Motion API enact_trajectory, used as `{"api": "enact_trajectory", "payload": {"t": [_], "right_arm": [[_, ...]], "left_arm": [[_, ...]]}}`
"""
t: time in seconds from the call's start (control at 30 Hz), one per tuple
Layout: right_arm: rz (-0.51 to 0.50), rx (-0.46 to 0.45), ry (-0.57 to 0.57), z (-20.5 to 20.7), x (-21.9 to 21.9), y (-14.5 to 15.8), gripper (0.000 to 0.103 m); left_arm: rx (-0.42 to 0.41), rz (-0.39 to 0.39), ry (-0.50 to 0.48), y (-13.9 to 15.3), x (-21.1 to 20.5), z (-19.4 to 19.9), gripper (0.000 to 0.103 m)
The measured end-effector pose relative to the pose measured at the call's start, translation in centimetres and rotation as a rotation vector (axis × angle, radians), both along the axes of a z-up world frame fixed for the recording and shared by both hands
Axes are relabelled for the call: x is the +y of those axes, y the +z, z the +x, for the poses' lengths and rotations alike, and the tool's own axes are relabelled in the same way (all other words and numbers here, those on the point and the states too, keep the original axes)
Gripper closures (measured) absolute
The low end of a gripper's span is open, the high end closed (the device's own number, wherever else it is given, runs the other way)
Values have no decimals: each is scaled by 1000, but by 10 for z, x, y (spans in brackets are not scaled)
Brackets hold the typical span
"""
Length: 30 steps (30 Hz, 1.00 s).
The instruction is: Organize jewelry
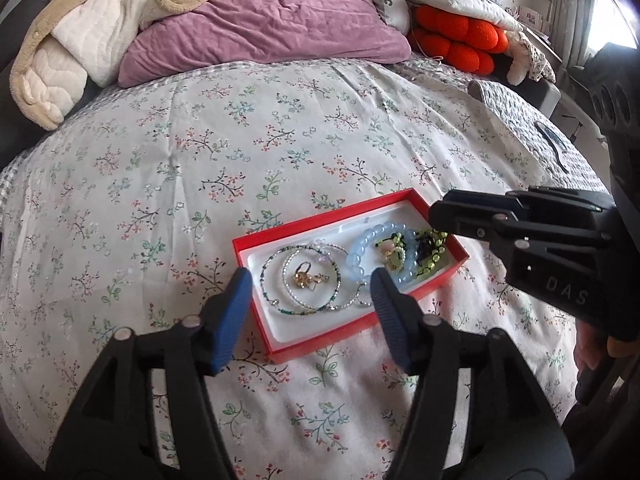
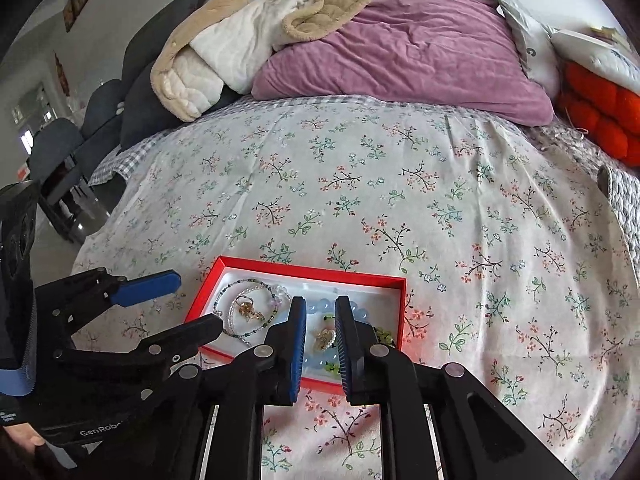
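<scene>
A red tray (image 1: 256,240) with a white lining lies on the flowered bedspread; it also shows in the right wrist view (image 2: 312,268). In it lie thin beaded bracelets (image 1: 280,292), a gold charm (image 1: 306,280), a pale blue bead bracelet (image 1: 360,248) and green and black beads (image 1: 432,256). My left gripper (image 1: 310,280) is open just above the tray's near left part, empty. My right gripper (image 2: 320,312) hovers over the tray's right part, its jaws narrowly apart with nothing between them; it shows from the side in the left wrist view (image 1: 436,216).
A purple pillow (image 1: 260,16), a beige and white blanket (image 1: 72,40) and an orange knotted cushion (image 1: 456,40) lie at the head of the bed. A grey quilted item (image 1: 532,128) lies at the right. Dark chairs (image 2: 80,140) stand beside the bed.
</scene>
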State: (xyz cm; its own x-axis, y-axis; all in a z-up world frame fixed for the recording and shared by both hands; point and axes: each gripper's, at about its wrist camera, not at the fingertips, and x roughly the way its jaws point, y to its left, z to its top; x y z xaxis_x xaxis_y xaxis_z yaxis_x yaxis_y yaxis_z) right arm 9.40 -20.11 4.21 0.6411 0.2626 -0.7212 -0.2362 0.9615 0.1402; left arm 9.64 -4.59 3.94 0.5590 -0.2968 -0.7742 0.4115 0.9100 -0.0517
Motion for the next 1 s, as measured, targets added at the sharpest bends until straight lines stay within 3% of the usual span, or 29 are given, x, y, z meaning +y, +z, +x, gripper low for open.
{"api": "enact_trajectory", "payload": {"t": [0.07, 0.1, 0.13, 0.17, 0.3, 0.33, 0.4, 0.47, 0.73, 1.0], "right_arm": [[1, 4, -1, -5, -1, 0, 79], [5, 6, -1, -7, -1, 1, 60], [8, 6, -4, -10, -2, 1, 28], [11, -6, -7, -14, -3, 2, 21], [-10, -11, -4, -26, -2, 5, 19], [-13, -4, -6, -29, -2, 4, 18], [-28, 7, -16, -34, -1, 3, 12], [-40, 8, -23, -42, -1, 2, 0], [-51, 120, -116, -65, -11, -11, 0], [-72, 147, -131, -84, -3, -13, 0]], "left_arm": [[16, 5, 12, -2, 2, -4, 25], [25, 9, 21, -3, 3, -5, 22], [37, 14, 30, -4, 4, -7, 21], [52, 19, 42, -5, 5, -8, 20], [76, 31, 83, -9, 12, -16, 10], [78, 38, 93, -10, 14, -18, 4], [82, 39, 110, -10, 18, -23, 0], [93, 34, 134, -11, 23, -29, 0], [131, 5, 236, -10, 45, -53, 0], [139, 43, 272, -10, 43, -68, 0]]}}
